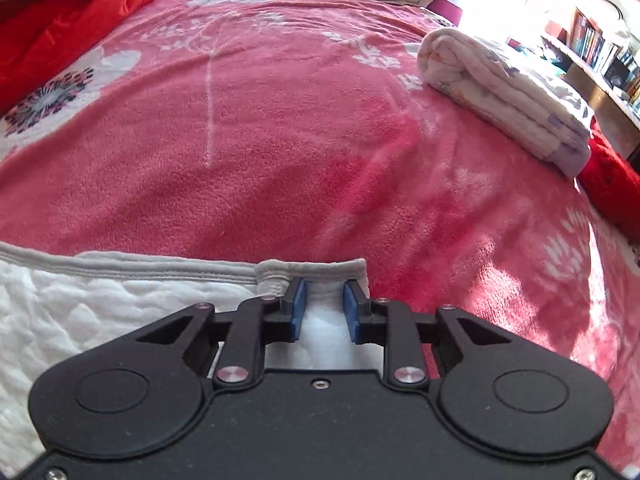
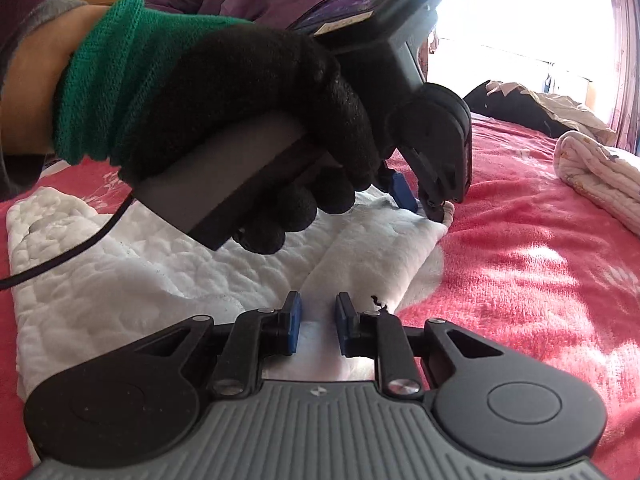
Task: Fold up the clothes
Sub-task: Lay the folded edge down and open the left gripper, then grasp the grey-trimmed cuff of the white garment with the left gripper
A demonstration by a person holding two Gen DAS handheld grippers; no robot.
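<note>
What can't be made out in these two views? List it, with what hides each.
- White garment: its near part is covered by the left gripper body, left wrist view; its shape is cut off.
- Right gripper: whether its pads pinch the cloth is unclear.
- Folded cloth: cut off at the right edge.
- Books: titles too small.

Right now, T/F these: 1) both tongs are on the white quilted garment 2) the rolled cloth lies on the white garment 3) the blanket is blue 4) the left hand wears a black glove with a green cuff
1) True: the left tongs and the right tongs each have white quilted garment between the pads.
2) False: the rolled cloth lies apart from it, on the blanket.
3) False: it is pink-red with white flowers.
4) True: the left hand wears a black glove with a green cuff.
</note>
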